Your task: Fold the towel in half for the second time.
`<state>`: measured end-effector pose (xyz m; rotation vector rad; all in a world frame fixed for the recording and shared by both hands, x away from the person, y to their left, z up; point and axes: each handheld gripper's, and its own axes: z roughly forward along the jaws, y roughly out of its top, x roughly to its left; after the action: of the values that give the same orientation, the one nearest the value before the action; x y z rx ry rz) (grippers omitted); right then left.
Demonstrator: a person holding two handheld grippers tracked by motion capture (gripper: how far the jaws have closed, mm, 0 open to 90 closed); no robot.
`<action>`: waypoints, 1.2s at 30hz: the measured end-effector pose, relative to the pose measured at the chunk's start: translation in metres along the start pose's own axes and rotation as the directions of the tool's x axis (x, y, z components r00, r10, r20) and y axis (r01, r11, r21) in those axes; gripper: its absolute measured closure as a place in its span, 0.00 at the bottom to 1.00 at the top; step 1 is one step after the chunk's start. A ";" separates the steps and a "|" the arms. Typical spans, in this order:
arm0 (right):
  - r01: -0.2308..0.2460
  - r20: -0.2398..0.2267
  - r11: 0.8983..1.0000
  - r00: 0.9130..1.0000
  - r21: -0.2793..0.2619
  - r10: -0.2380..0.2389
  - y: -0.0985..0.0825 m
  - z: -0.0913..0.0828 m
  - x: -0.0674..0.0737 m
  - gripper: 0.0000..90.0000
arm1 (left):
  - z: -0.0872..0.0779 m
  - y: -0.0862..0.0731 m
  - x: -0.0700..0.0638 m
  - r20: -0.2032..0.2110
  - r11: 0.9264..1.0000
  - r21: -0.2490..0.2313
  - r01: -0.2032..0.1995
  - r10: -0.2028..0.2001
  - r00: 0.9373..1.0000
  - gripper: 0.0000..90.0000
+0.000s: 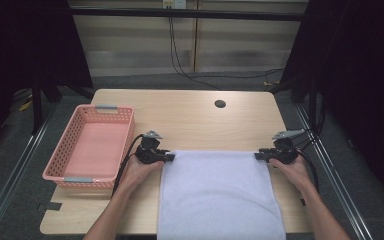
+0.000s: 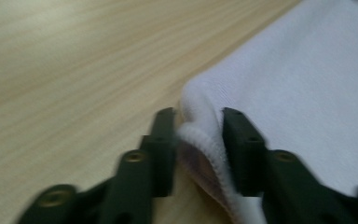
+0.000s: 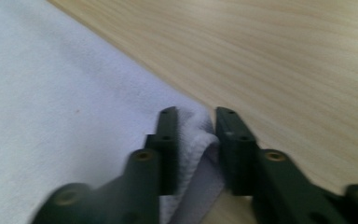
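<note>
White towel (image 1: 219, 192), plain and soft-napped with a stitched hem, lies flat on the wooden bench (image 1: 190, 117), its long axis running from the near edge, which it overhangs, away toward the far side. At its far left corner the left gripper (image 1: 169, 157) has its jaws clamped on the bunched hem, and the right gripper (image 1: 258, 155) pinches the far right corner likewise. Off to the left, well apart, sits a pink basket (image 1: 75, 142).

Pale wooden table (image 1: 190, 117), grey floor (image 1: 10, 165), dark curtains (image 1: 25, 45), panelled wall (image 1: 130, 40) behind.
</note>
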<state>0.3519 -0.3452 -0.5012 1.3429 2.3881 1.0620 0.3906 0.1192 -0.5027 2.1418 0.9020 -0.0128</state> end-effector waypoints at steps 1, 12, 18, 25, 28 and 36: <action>-0.002 -0.010 1.000 1.000 -0.005 0.002 0.000 -0.001 0.000 0.90 | -0.001 0.000 -0.002 -0.005 1.000 -0.005 0.000 0.000 1.000 0.88; -0.035 -0.053 0.987 0.998 -0.159 0.027 0.014 -0.043 -0.005 0.95 | -0.033 0.026 -0.015 0.030 0.987 -0.158 -0.006 0.011 0.999 0.92; -0.019 -0.035 0.978 0.999 -0.209 0.012 0.034 -0.061 -0.007 0.95 | -0.045 0.051 -0.014 0.007 0.980 -0.195 -0.029 0.031 1.000 0.92; -0.032 -0.020 0.970 0.999 -0.242 0.028 0.058 -0.058 -0.018 0.96 | -0.047 0.076 -0.001 -0.042 0.978 -0.203 -0.038 0.030 0.999 0.92; -0.037 -0.006 0.967 0.999 -0.252 0.037 0.068 -0.054 -0.022 0.96 | -0.048 0.083 0.005 -0.054 0.973 -0.228 -0.034 0.022 0.998 0.92; 0.005 -0.007 0.956 1.000 -0.294 -0.007 0.088 -0.070 -0.016 0.96 | -0.062 0.080 -0.005 -0.079 0.961 -0.263 -0.085 0.066 0.995 0.92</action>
<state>0.3851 -0.3638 -0.3940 1.2261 2.1302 1.3597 0.4182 0.1236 -0.4057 1.9329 0.8111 0.2111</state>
